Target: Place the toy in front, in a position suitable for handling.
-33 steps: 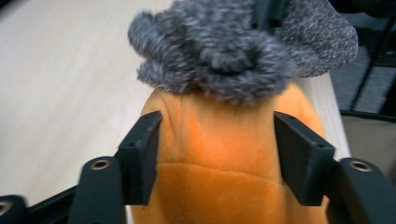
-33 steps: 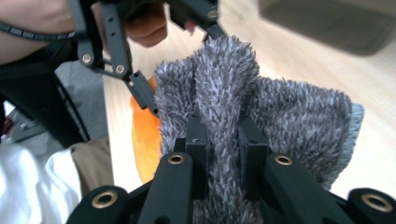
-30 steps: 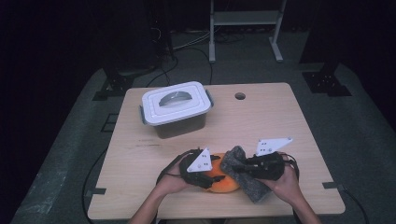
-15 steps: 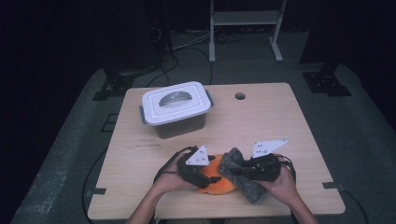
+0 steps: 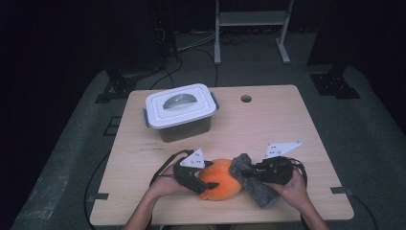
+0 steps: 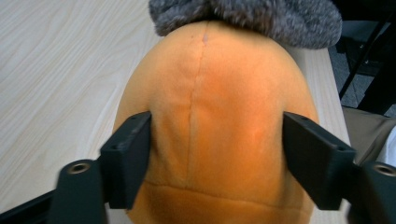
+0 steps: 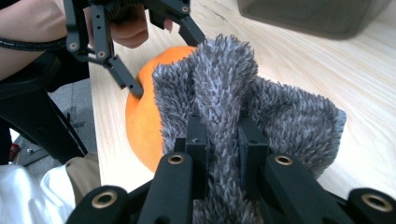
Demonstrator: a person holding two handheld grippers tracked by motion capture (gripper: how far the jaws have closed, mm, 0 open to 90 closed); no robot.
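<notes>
An orange plush ball (image 5: 221,181) lies near the table's front edge, with a grey fuzzy cloth (image 5: 251,184) draped against its right side. My left gripper (image 5: 209,181) straddles the ball from the left. In the left gripper view the orange plush ball (image 6: 210,116) fills the gap of my left gripper (image 6: 217,126). Its jaws have just been opening, and both pads still touch the ball's sides. My right gripper (image 5: 249,171) is shut on a fold of the cloth. In the right gripper view the grey cloth (image 7: 219,93) bunches up between the jaws of my right gripper (image 7: 222,123).
A grey tub with a white handled lid (image 5: 179,108) stands at the back left of the wooden table (image 5: 277,120). A round cable hole (image 5: 246,98) sits near the far edge. A white metal stand (image 5: 251,19) is on the floor beyond.
My left gripper has slid a little to the left along the orange ball. The right gripper with the cloth has hardly moved.
</notes>
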